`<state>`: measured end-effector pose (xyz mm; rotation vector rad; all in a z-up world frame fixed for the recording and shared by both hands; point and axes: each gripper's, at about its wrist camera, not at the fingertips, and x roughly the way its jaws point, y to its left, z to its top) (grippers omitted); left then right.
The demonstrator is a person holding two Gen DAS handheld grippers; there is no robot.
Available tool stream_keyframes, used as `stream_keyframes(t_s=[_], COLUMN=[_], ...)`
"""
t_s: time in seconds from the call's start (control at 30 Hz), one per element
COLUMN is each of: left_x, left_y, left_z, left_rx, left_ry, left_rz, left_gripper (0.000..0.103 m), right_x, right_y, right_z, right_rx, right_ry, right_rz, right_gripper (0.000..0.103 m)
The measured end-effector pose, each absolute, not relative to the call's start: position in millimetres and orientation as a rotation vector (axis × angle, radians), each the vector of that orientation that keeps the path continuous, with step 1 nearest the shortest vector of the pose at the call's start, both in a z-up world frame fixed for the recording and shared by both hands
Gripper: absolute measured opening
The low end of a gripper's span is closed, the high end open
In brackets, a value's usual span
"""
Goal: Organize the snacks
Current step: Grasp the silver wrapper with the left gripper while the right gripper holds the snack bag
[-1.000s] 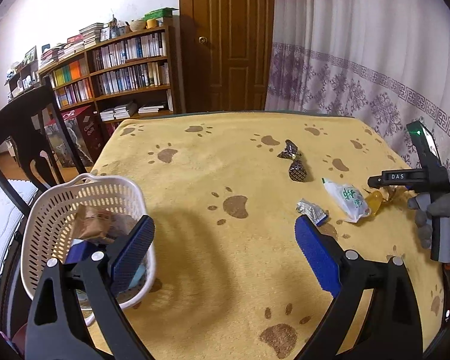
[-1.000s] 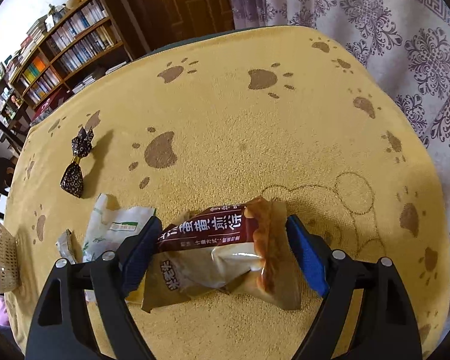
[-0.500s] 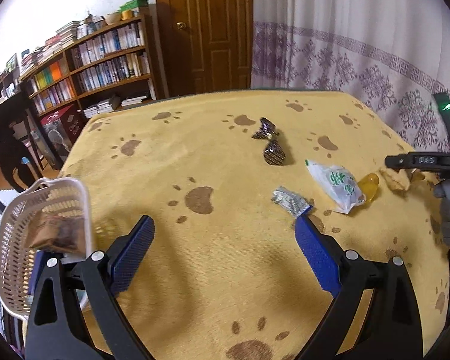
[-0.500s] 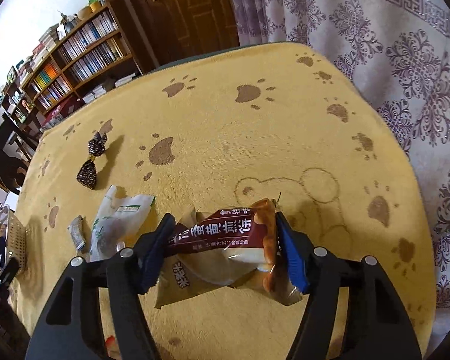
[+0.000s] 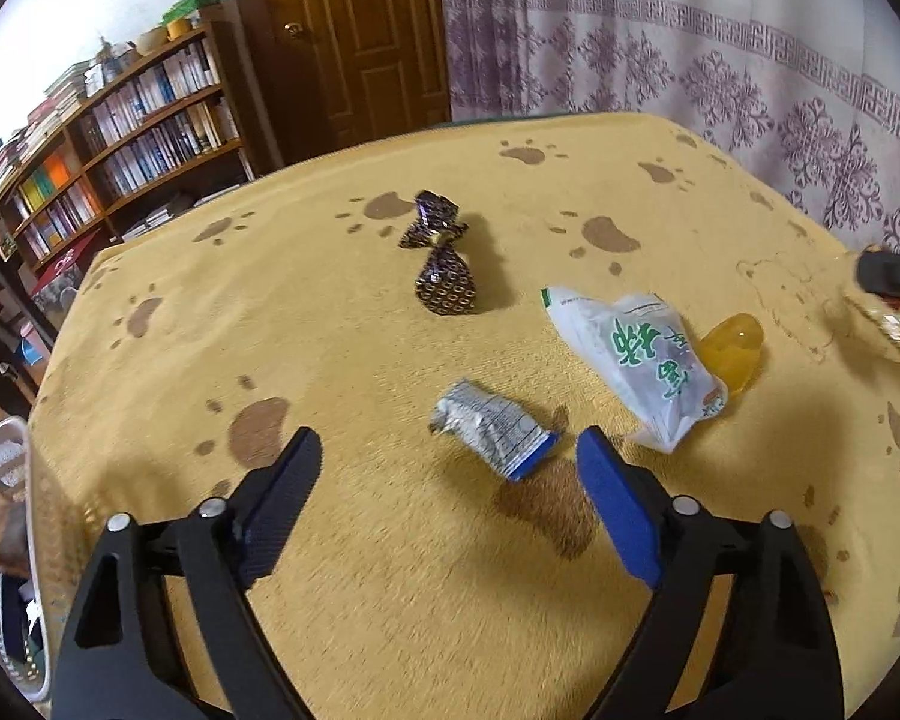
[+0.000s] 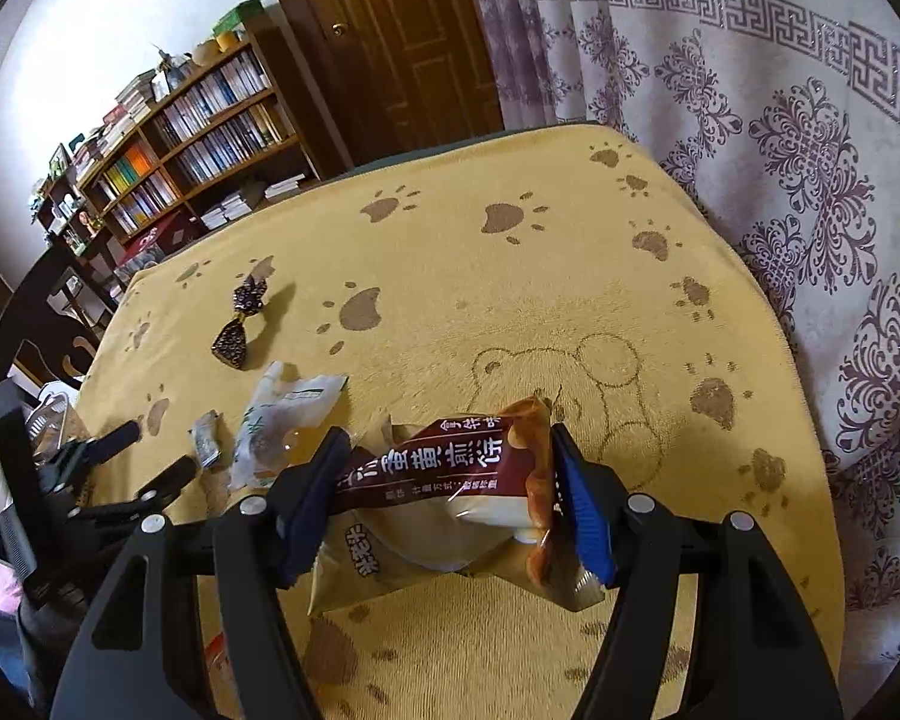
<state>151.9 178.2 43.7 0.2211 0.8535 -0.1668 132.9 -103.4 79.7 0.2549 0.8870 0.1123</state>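
- Left wrist view, far left edge: white plastic basket [image 5: 3, 480], only partly in frame, a brown packet inside it; sits beside the table edge, left of the left gripper's fingers.
- Left gripper [image 5: 450, 462] spread wide, nothing between its blue pads, hovering over the yellow paw-print tablecloth [image 5: 342, 324].
- Small silver-and-blue wrapper [image 5: 492, 427] lies just ahead of the gap between the fingers, closer to the right finger, not touched by either.
- Dark patterned bow-shaped candy [image 5: 441, 264] further out on the cloth, roughly in line with the gap, well apart from the gripper.
- White packet with green print [image 5: 636, 354] ahead and right of the right finger, its near corner close to the fingertip.
- Yellow jelly cup [image 5: 732, 348] touching the white packet's right side.
- Far right edge: part of the other gripper with a crinkled wrapper, cut off by the frame.
- Right wrist view, left side: the left gripper [image 6: 150, 450] seen open, low over the cloth near the silver wrapper [image 6: 207, 435]; white packet [image 6: 282, 420] just right of that, dark candy [image 6: 240, 324] beyond.
- Centre: right gripper [image 6: 450, 468] pinching a brown-and-maroon cake packet [image 6: 444, 498], both pads pressed on its sides; packet lifted off the cloth, tilted, lower end hanging below the fingers.
- Right: bear outline on the cloth behind the packet, purple-patterned curtain [image 6: 780, 150] past the table edge.
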Motion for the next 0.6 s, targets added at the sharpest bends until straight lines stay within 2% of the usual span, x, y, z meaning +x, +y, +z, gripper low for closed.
stream_keyframes(t_s=[0.2, 0.27, 0.33, 0.4, 0.47, 0.6], left_x=[169, 172, 175, 174, 172, 166], left_y=[171, 170, 170, 172, 174, 181], left_z=[31, 27, 23, 22, 24, 31], left_rx=[0.235, 0.233, 0.222, 0.208, 0.208, 0.173], left_ry=[0.886, 0.894, 0.907, 0.900, 0.883, 0.863], left_rz=[-0.172, -0.177, -0.187, -0.198, -0.198, -0.217], left_gripper=[0.070, 0.056, 0.049, 0.046, 0.036, 0.026], right_x=[127, 125, 124, 122, 120, 114], right_y=[-103, -103, -103, -103, -104, -108], right_z=[84, 85, 85, 86, 88, 92], right_rx=[0.254, 0.253, 0.253, 0.254, 0.255, 0.256], right_ry=[0.873, 0.869, 0.866, 0.863, 0.859, 0.846], right_rz=[0.129, 0.132, 0.134, 0.135, 0.135, 0.133], right_gripper=[0.067, 0.067, 0.067, 0.067, 0.067, 0.067])
